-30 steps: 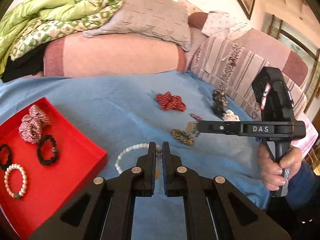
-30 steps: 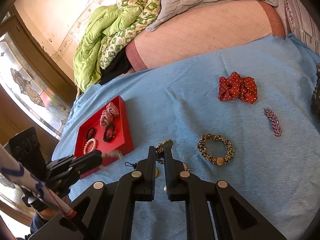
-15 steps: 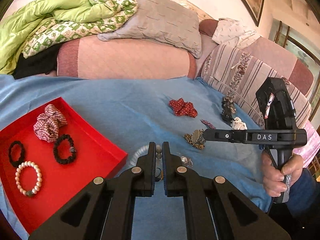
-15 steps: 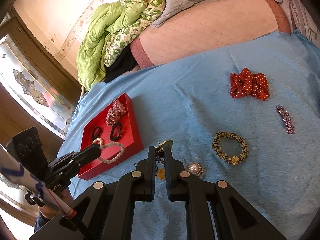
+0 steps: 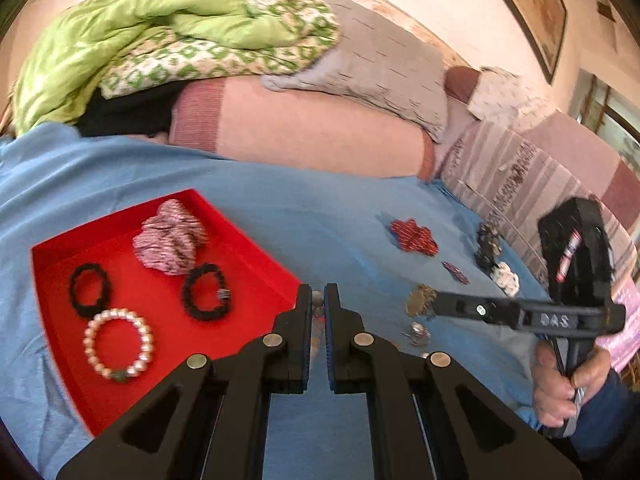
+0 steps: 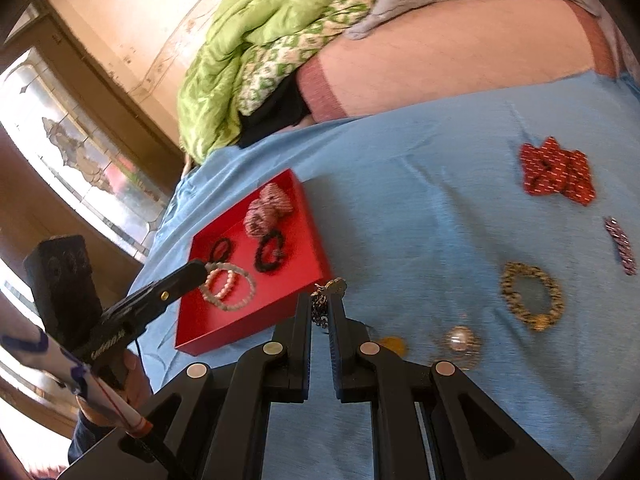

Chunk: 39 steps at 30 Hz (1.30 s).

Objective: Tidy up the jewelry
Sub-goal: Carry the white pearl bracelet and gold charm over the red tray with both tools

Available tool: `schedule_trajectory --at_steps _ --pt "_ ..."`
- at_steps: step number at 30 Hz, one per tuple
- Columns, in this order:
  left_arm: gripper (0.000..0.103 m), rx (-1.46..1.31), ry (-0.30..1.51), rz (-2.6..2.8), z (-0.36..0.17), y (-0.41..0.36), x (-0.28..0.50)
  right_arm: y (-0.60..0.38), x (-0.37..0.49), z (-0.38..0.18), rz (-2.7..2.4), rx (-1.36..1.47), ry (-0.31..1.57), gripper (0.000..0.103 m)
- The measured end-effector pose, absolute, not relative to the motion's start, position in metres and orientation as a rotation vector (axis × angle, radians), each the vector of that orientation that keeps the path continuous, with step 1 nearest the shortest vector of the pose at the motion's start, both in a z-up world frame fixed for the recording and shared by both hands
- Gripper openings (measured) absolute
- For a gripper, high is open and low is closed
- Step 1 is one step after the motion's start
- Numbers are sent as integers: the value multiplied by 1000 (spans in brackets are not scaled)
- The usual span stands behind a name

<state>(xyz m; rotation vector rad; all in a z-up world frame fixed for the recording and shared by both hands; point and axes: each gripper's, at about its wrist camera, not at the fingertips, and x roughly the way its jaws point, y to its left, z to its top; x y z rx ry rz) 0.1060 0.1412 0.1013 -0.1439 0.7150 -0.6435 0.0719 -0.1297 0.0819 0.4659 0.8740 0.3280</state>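
The left tongs [image 5: 318, 300] are closed on a pearl bracelet [image 6: 240, 294]; in the left wrist view only a few beads show between the tips. In the right wrist view the bracelet hangs from the left tongs' tip over the red tray [image 6: 224, 326], overlapping a second pearl bracelet [image 5: 118, 344] that lies in the tray.

The right tongs [image 6: 320, 304] are closed on a dark chain with a metallic pendant [image 6: 334, 286], which sticks out past the tips. The item is held above the blue bed cover [image 6: 420, 208], near the tray's right edge.

Tray contents, besides the second pearl bracelet:
- 2 black hair ties [image 5: 89, 289], side by side.
- 1 pink patterned scrunchie [image 5: 170, 240] at the far end.

Items lying loose on the blue cover, to the right of the tray:
- 1 leopard-print hair tie [image 6: 532, 296].
- 1 red dotted scrunchie [image 6: 556, 170], farther back.
- 1 purple hair clip [image 6: 620, 246] near the right edge.
- 1 round pearl brooch [image 6: 460, 340] and 1 small amber piece [image 6: 394, 345], both just beyond the right tongs' arms.

A green quilt [image 5: 120, 28] and a grey pillow [image 5: 384, 68] lie at the far end of the bed. Both views are blurred.
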Motion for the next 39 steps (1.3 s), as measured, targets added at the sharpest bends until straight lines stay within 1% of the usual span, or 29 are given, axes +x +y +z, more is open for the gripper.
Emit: schedule_trajectory --at_steps 13,17,25,30,39 --pt "5 -170 781 -512 81 177 126 -67 99 73 397 436 902 9" --pt "5 -191 812 -467 73 184 134 -51 115 62 400 426 934 9" --pt "5 -187 867 -368 59 195 141 -20 147 38 363 304 969 9" --pt "5 -194 893 -336 52 199 146 -8 158 25 320 181 966 9" --pt "5 -175 916 -314 44 196 152 0 171 13 309 125 967 9"
